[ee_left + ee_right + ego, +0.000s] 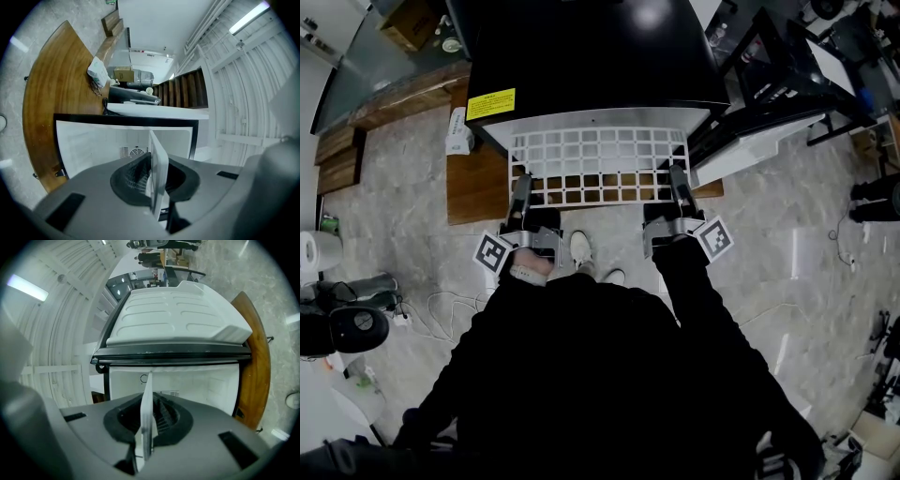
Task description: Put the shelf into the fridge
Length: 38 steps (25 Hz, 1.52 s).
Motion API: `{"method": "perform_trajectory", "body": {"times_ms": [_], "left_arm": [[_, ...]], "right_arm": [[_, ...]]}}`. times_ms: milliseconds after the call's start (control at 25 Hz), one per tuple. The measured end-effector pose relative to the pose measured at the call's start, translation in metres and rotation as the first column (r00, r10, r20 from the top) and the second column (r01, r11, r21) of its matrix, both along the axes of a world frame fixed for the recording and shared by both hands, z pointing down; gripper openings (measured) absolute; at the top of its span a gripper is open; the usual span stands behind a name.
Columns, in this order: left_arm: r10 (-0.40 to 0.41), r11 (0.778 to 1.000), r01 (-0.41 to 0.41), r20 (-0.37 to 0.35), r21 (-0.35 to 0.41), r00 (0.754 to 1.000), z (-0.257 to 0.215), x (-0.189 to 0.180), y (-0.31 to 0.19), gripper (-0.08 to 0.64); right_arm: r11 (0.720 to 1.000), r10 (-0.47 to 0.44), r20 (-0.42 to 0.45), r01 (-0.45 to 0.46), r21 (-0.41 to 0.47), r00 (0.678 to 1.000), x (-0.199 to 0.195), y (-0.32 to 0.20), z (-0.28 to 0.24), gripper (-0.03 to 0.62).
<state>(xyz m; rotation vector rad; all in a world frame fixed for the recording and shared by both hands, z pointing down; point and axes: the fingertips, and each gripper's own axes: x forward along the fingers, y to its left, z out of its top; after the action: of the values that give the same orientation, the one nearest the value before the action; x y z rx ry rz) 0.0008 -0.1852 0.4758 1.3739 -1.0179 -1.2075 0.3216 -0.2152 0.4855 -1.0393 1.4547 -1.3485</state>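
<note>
Straight ahead at twelve o'clock in the head view, the black fridge (591, 56) stands on a wooden platform (476, 187), its door (759, 141) swung open toward two o'clock. The white grid shelf (598, 164) lies flat at its mouth, far edge under the cabinet top and most of it sticking out toward me. My left gripper (522, 187) and right gripper (678, 180) hold the near edge at its two corners. I judge this to be the insertion step, barely begun. The left gripper view shows the shelf edge-on, a thin white plastic slab pinched between the jaws, with the white fridge interior (93, 140) and its rear vent beyond at twelve o'clock. The right gripper view shows the same thing: jaws clamped on the slab's rim, the open cavity ahead, the door's ribbed liner (178, 310) above. Next I would push both hands forward evenly, keeping the shelf level so it does not jam against the walls.
</note>
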Motion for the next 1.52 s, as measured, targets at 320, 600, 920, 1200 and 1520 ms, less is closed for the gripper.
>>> {"method": "perform_trajectory", "body": {"times_ms": [320, 600, 920, 1200, 1520], "left_arm": [[0.002, 1.000, -0.002, -0.005, -0.006, 1.000, 0.000, 0.007, -0.012, 0.032], [-0.001, 1.000, 0.001, -0.010, -0.018, 1.000, 0.003, 0.007, -0.012, 0.032], [-0.029, 0.999, 0.029, -0.020, -0.041, 0.999, 0.003, 0.002, -0.028, 0.032], [-0.073, 0.996, 0.073, 0.001, -0.044, 0.997, 0.000, -0.002, -0.050, 0.032], [-0.122, 0.992, 0.123, 0.020, -0.036, 0.992, -0.001, -0.014, -0.084, 0.032]], "right_arm": [[1.000, -0.009, -0.016, 0.009, -0.003, 1.000, 0.007, -0.010, -0.003, 0.031], [1.000, -0.001, 0.001, 0.001, -0.008, 1.000, 0.007, -0.017, 0.002, 0.031], [0.999, 0.029, 0.016, -0.029, -0.021, 0.999, 0.003, -0.042, 0.001, 0.031], [0.997, 0.071, 0.004, -0.071, -0.027, 0.997, 0.001, -0.064, -0.003, 0.031], [0.988, 0.150, 0.000, -0.150, -0.025, 0.989, -0.011, -0.097, -0.004, 0.031]]}}
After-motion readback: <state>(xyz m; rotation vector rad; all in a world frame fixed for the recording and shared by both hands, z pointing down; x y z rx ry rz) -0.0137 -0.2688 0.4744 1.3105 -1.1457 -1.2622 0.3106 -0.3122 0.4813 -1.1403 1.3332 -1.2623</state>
